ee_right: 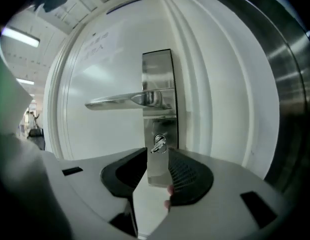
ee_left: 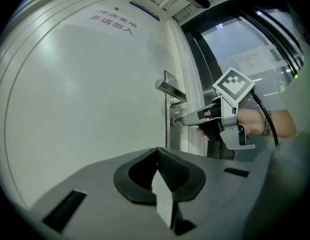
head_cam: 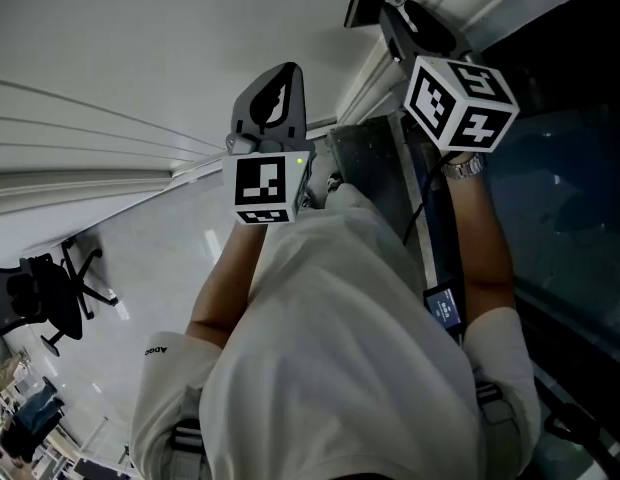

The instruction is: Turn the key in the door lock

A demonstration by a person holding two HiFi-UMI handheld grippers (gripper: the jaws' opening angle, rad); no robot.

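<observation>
The door (ee_right: 105, 129) was white and stood closed, with a steel lock plate (ee_right: 157, 84) fixed upright near its right edge as the right gripper view showed it. A lever handle (ee_right: 120, 101) ran level from the plate's middle toward the door's left side. The key (ee_right: 158, 143) sat in the cylinder in the plate's lower part, directly below the handle, with its head tilted off upright.

The right gripper (ee_right: 158, 156) pointed straight at the lock. Its 2 jaws stood well apart, and the key lay just beyond the gap between their tips. Neither pad pressed on the key, so this gripper held nothing.

In the left gripper view, the left gripper (ee_left: 157, 151) faced the bare door panel, well to the left of the lock plate. Its jaw tips met, with nothing between them. That same view showed the right gripper from the side, its tips up against the plate just under the handle and a hand (ee_left: 255, 121) behind its marker cube (ee_left: 234, 86). A sign (ee_left: 115, 21) with printed characters sat near the door's top edge, and a glass panel (ee_left: 255, 59) stood beyond the door frame.

From the head view, a wristwatch (head_cam: 462, 168) showed on the right wrist, and an office chair (head_cam: 50, 298) stood far off at the left.
</observation>
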